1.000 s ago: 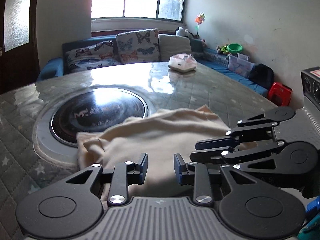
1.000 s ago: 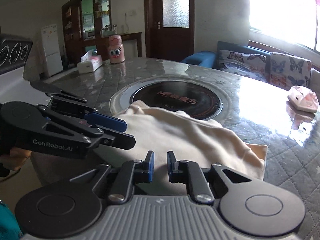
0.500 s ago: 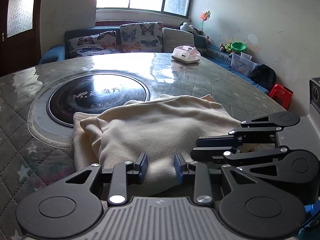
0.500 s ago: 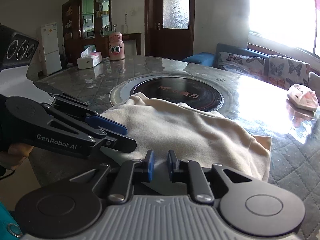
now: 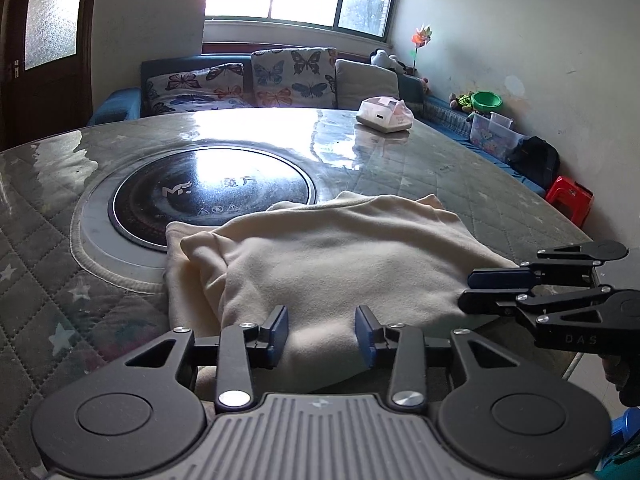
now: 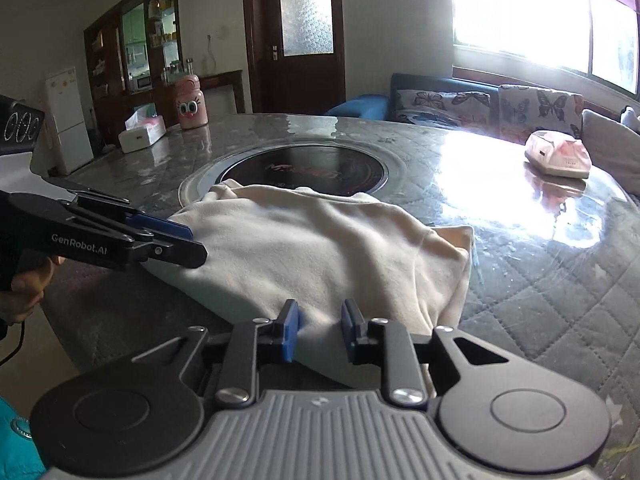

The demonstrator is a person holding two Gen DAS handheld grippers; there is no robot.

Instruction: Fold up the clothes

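A cream garment [image 5: 340, 248] [image 6: 304, 240] lies folded in a thick bundle on the round quilt-patterned table [image 5: 440, 168] [image 6: 540, 280], its far edge overlapping the black hob disc [image 5: 208, 192] [image 6: 304, 168]. My left gripper [image 5: 322, 330] is open at the garment's near edge, with cloth bulging between its blue pads. My right gripper [image 6: 320, 330] is open too, at the near edge further right, a ridge of cloth between its fingers. Each gripper shows in the other's view: the right gripper [image 5: 476, 292] at the right, the left gripper [image 6: 192, 246] at the left, held by a hand [image 6: 28, 284].
A pink-white pack [image 5: 386, 114] [image 6: 558, 156] lies on the far side of the table. A pink bottle [image 6: 191, 104] and a tissue box [image 6: 142, 134] stand at the table's far left. A butterfly-print sofa [image 5: 240, 84] and a red stool [image 5: 570, 198] are beyond the table edge.
Both grippers' fingers have spread a little wider, the right more clearly. The garment has settled lower and flatter on the table, and both views have pulled back slightly toward the near edge.
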